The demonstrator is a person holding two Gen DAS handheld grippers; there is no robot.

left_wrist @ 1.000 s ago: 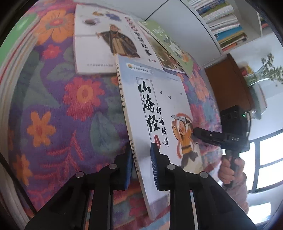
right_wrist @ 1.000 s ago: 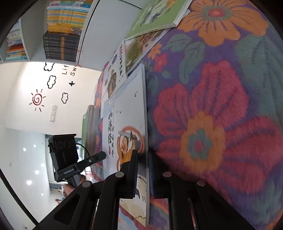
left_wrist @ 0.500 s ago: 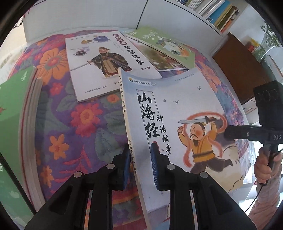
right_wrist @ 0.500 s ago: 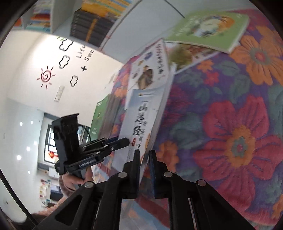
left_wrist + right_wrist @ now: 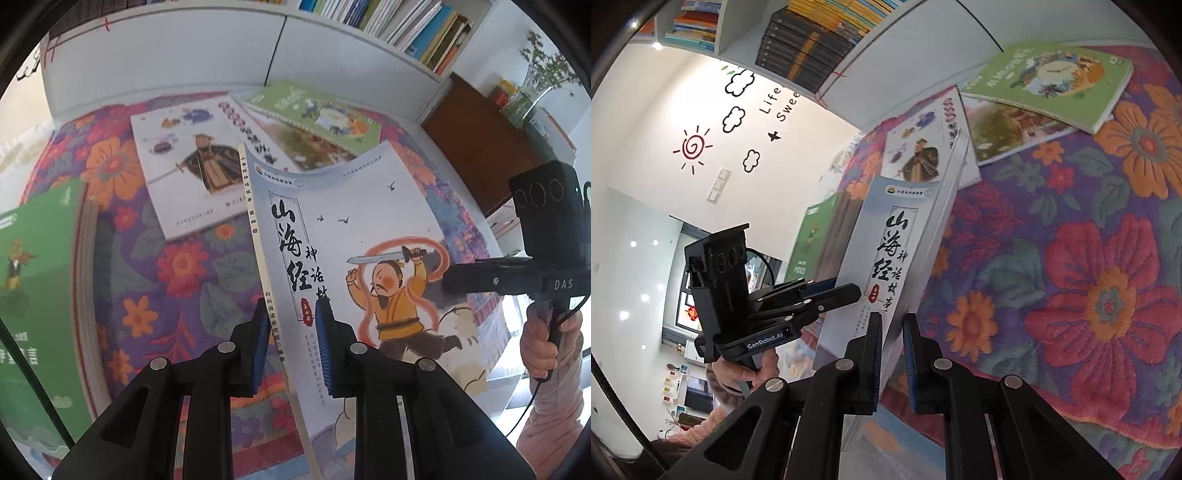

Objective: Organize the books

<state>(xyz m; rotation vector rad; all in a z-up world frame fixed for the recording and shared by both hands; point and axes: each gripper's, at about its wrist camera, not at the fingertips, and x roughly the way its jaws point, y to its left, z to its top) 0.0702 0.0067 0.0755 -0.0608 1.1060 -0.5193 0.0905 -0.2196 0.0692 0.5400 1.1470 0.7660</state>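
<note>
A pale blue storybook [image 5: 354,236] with a sword-waving figure in yellow is held up off the flowered cloth by both grippers. My left gripper [image 5: 293,343] is shut on its spine edge. My right gripper [image 5: 892,354] is shut on the page edge of the same book [image 5: 886,243]. The right gripper also shows at the book's right edge in the left wrist view [image 5: 491,280]; the left one shows in the right wrist view [image 5: 827,291]. On the cloth lie a white book with a robed man [image 5: 192,162], a landscape book [image 5: 299,144] and a green book [image 5: 317,110].
A thick green book stack [image 5: 40,295] lies at the left on the flowered cloth [image 5: 177,288]. A white bookcase with shelved books [image 5: 406,26] stands behind. A brown cabinet [image 5: 480,147] with a plant is at the right.
Both grippers have lifted the blue book higher and tipped it flatter, its cover now facing up. The view has swung up, showing more of the bookcase.
</note>
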